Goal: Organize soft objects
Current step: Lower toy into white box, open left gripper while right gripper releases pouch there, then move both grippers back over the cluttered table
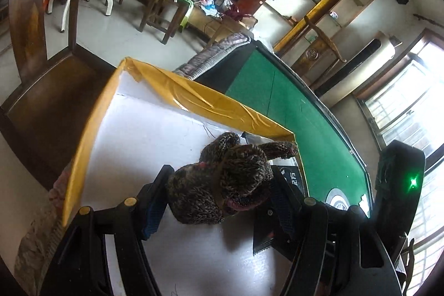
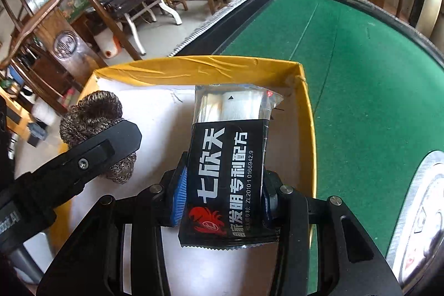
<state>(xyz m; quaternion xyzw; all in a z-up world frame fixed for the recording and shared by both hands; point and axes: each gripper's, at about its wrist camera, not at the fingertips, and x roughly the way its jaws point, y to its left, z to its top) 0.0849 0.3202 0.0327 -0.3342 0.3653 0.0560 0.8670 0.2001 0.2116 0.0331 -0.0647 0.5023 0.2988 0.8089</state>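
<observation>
A brown knitted woollen piece (image 1: pixel 222 179) lies on the white floor of a box with a yellow-taped rim (image 1: pixel 211 99). My left gripper (image 1: pixel 222 174) straddles it, both pads against its sides. In the right wrist view the same knit (image 2: pixel 91 113) shows at the box's left side, with one left finger (image 2: pixel 111 146) across it. My right gripper (image 2: pixel 223 171) is shut on a black packet (image 2: pixel 227 157) with white print and a clear top. It hangs over the box's (image 2: pixel 194 68) right half. The packet's serrated edge (image 1: pixel 260 240) appears beside my left gripper.
The box stands at the edge of a green felt table (image 2: pixel 360 74) with a round metal centrepiece (image 2: pixel 424 212). A wooden chair (image 1: pixel 41 74) stands just beyond the box. Further back are another table, stools and a cluttered low cabinet.
</observation>
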